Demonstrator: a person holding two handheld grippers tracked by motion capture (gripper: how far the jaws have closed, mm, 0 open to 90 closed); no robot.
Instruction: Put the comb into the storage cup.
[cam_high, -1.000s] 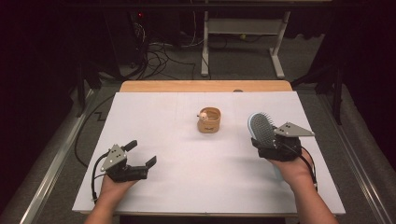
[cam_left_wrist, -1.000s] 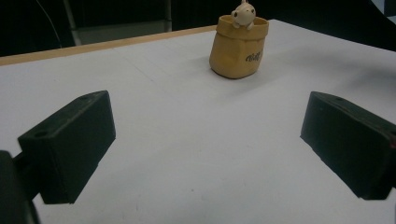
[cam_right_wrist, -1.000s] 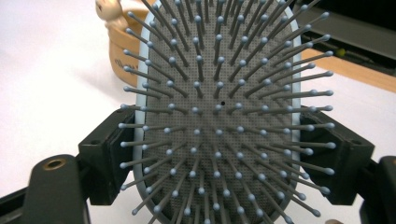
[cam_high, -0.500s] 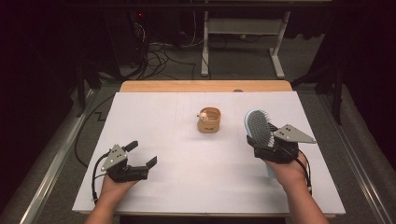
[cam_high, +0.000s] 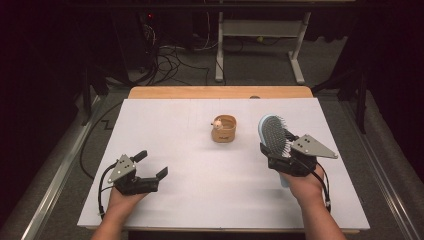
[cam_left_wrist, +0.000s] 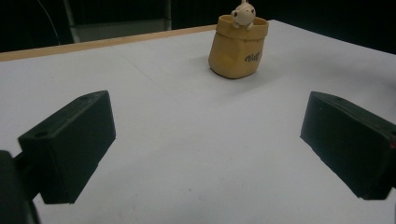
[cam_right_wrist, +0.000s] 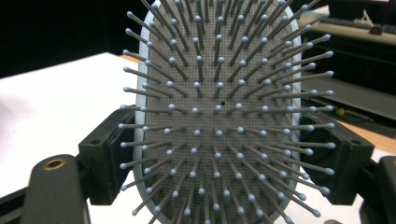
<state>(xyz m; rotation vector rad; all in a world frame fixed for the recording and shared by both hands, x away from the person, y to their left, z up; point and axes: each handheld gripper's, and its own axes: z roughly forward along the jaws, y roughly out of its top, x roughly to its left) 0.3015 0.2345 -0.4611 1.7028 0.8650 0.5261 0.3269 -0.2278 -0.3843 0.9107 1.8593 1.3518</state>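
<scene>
A light-blue hairbrush (cam_high: 272, 134) with a grey bristle pad stands head-up at the right of the white table (cam_high: 175, 130), bristles facing the person. My right gripper (cam_high: 279, 156) is shut on it, one jaw on each side edge of its head. In the right gripper view the hairbrush (cam_right_wrist: 219, 107) sits between the two black jaws of the right gripper (cam_right_wrist: 219, 149). My left gripper (cam_high: 151, 164) rests at the table's near left, open and holding nothing. A small tan bag-shaped pot (cam_high: 223, 129) with a little pale figure at its rim stands mid-table, ahead of the left gripper (cam_left_wrist: 205, 144) and the pot (cam_left_wrist: 238, 46).
A wooden strip (cam_high: 220, 92) runs along the table's far edge. Beyond it lie floor cables (cam_high: 170, 55) and a white desk frame (cam_high: 260, 35). Bare white surface stretches between the two grippers and around the pot.
The right gripper has drifted slightly left with the hairbrush in it. The left gripper and the pot have kept still.
</scene>
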